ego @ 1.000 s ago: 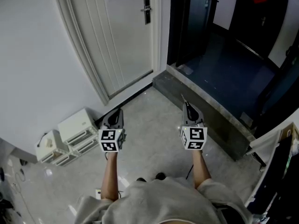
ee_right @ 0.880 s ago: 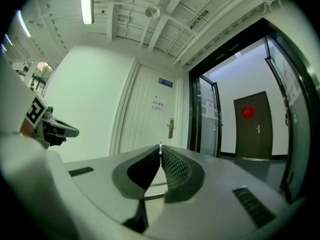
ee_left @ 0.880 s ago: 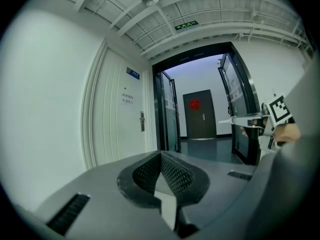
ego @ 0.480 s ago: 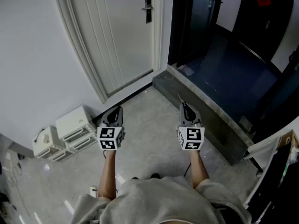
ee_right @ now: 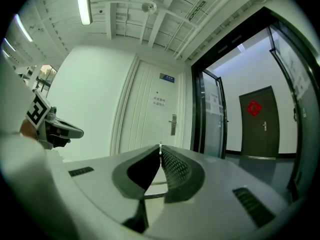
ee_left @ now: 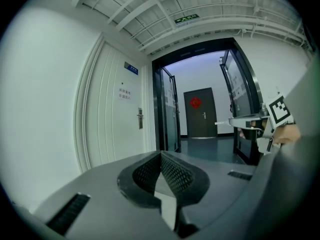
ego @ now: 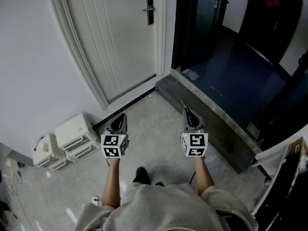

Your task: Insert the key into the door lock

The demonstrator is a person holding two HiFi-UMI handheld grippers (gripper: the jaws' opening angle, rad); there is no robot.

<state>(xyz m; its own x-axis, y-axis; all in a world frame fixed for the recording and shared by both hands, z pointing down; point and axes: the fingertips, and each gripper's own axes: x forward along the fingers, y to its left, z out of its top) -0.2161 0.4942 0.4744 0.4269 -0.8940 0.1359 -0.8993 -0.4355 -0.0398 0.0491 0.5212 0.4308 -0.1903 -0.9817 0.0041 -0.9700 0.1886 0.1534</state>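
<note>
Pinching a thin key [ee_right: 160, 147] at their very tips, the fingers of the right gripper [ego: 186, 110] are closed tight on it. Those of the left gripper [ego: 122, 115] meet on nothing. Both point toward the white door [ego: 120, 37] — its lock [ego: 150, 9] well ahead, untouched.

At your left: white boxes [ego: 72, 138] sit against the wall [ego: 29, 71].
At your right: a stone step [ego: 221, 124] fronts a dark hallway [ego: 231, 66].
</note>
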